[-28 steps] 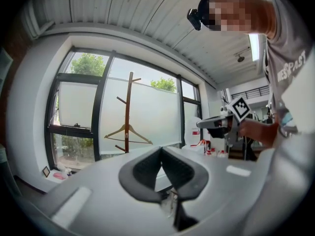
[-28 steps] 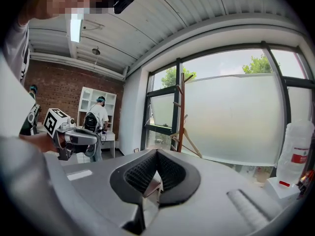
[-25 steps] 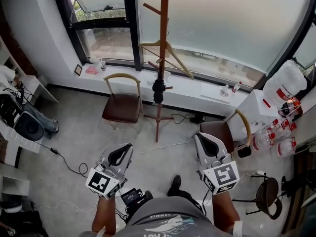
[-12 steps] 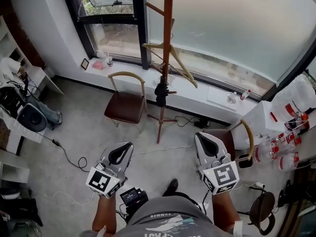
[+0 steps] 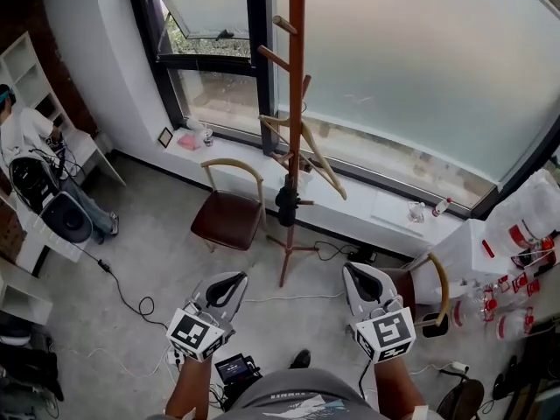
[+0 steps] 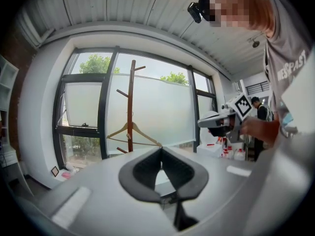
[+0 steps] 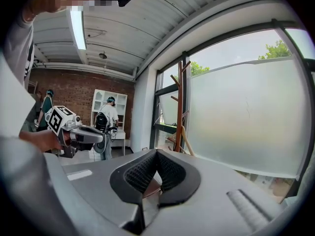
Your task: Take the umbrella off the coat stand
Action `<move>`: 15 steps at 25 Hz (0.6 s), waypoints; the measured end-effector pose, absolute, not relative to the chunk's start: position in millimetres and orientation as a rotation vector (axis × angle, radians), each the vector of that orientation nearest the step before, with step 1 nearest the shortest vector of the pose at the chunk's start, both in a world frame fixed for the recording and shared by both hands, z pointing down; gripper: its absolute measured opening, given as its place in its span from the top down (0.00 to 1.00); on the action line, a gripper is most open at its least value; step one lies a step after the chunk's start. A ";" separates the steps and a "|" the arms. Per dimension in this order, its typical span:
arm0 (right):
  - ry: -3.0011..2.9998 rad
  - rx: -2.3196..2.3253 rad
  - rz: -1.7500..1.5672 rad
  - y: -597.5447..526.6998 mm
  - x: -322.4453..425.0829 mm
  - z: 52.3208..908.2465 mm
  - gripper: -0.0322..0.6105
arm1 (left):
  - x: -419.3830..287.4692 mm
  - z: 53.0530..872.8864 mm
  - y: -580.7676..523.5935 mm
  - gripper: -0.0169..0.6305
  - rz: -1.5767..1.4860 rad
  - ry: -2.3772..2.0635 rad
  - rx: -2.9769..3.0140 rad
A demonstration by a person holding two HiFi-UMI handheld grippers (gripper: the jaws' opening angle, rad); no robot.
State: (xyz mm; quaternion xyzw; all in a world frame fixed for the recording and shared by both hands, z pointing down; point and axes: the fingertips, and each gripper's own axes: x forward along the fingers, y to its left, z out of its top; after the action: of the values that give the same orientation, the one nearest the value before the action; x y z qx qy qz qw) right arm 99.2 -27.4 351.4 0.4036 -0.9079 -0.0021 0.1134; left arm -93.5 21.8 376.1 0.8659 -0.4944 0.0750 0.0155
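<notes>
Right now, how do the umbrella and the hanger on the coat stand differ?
The umbrella is black; the wooden hanger is pale tan. The umbrella is a compact folded bundle; the hanger spreads wide in a triangle. The umbrella hangs lower on the coat stand than the hanger. Both hang from that stand.

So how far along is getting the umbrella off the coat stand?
Nothing done yet: the umbrella hangs on the coat stand. In hand: left tool and right tool are shut and empty, short of the stand. Left: reach, grip, lift it off.

Grey floor (image 5: 149, 243) bears coat stand (image 5: 296, 103), chair (image 5: 229, 220)
</notes>
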 end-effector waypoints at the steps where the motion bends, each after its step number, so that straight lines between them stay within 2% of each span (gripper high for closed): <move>1: -2.667 1.183 -0.010 -29.7 102.2 351.0 0.95 | -90.3 376.3 19.3 0.97 0.243 -1.542 2.696; 15: -2.690 1.221 0.007 -39.7 127.0 352.7 0.95 | -65.7 364.3 -5.8 0.97 0.308 -1.550 2.713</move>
State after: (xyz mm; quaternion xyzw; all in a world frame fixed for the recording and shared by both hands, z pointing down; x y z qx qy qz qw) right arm 127.0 -39.7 352.7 0.4115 -0.9066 0.0022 0.0933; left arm -65.7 -5.8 364.3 0.8640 -0.4938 0.0980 0.0010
